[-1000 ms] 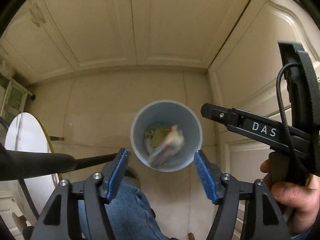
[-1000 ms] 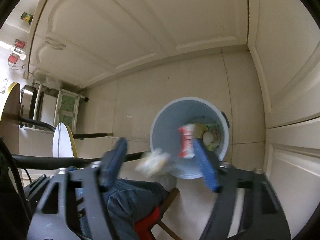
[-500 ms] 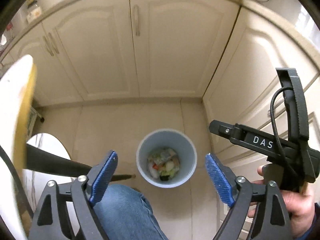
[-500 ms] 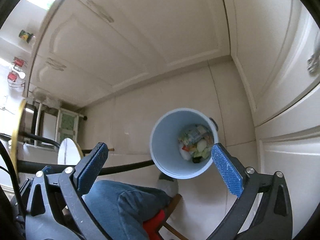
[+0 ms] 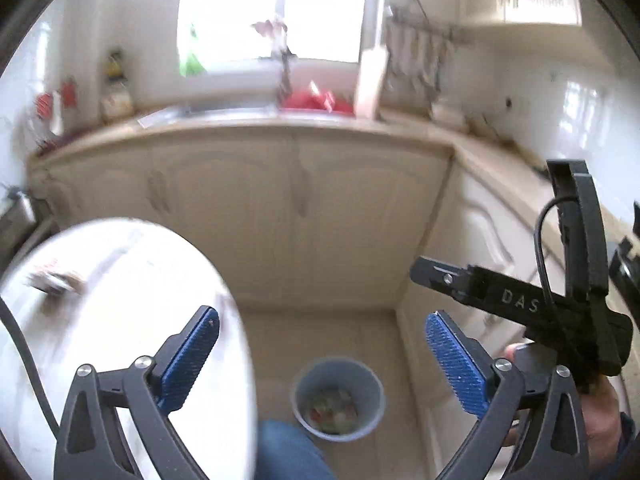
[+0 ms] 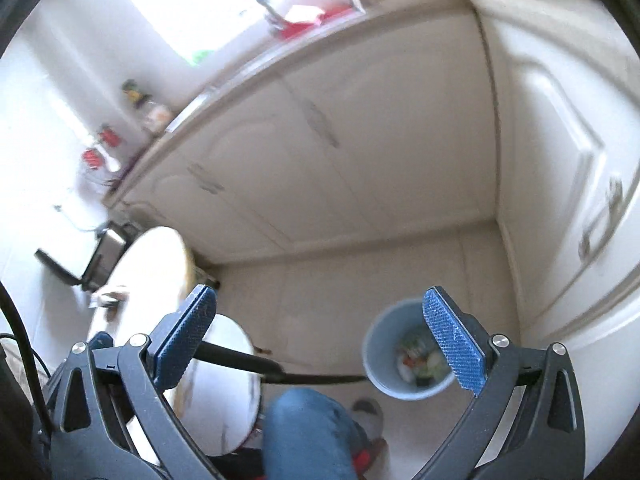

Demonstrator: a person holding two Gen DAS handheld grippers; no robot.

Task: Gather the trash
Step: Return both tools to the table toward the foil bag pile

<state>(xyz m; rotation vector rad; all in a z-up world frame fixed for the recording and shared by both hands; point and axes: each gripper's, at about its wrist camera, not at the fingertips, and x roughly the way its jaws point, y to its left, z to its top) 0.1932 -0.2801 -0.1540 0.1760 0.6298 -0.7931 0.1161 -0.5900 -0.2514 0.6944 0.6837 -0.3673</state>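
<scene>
Both tongs stand wide apart with nothing between their blue pads. The left tongs [image 5: 318,354] have just been opening; the right tongs [image 6: 320,336] too. On the floor sits a pale blue bin [image 5: 337,398], at six o'clock in the left view, holding mixed trash [image 6: 420,358]. A round white worktop [image 5: 120,312] lies at nine o'clock.
</scene>
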